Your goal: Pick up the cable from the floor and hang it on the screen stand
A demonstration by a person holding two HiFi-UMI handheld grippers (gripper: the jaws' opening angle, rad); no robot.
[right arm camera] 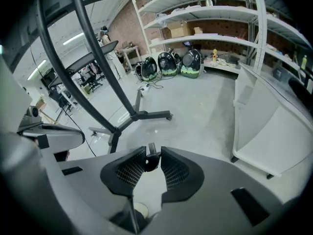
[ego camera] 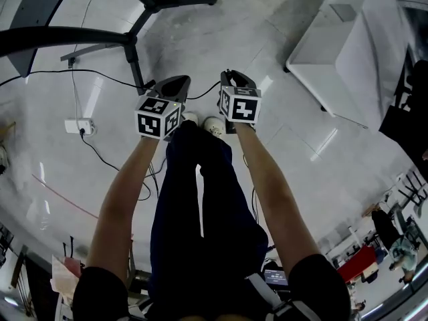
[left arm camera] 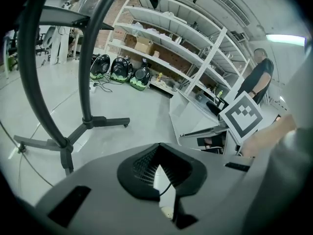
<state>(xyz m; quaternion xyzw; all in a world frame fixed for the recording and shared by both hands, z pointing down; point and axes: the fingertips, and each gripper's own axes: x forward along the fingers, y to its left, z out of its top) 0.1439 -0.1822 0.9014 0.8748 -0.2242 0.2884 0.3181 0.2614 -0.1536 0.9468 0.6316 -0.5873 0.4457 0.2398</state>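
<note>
A thin black cable (ego camera: 100, 73) runs over the pale floor from the left up to my two grippers, which hang side by side above the floor. My left gripper (ego camera: 179, 80) is shut, and the cable (left arm camera: 167, 185) crosses the gap behind its tips (left arm camera: 159, 151). My right gripper (ego camera: 231, 75) is shut on the cable's black plug end (right arm camera: 149, 156), and a strand hangs below its jaws. The black screen stand (ego camera: 134, 49) rises just beyond the left gripper, with its wheeled legs (left arm camera: 98, 124) spread on the floor and seen again as the stand (right arm camera: 139, 115) in the right gripper view.
A white power strip (ego camera: 80, 126) lies on the floor at the left with cable loops near my feet (ego camera: 212, 124). A white panel unit (ego camera: 348, 52) stands at the right. White shelves (left arm camera: 186, 48) line the far wall, and a person (left arm camera: 258, 80) stands beside them.
</note>
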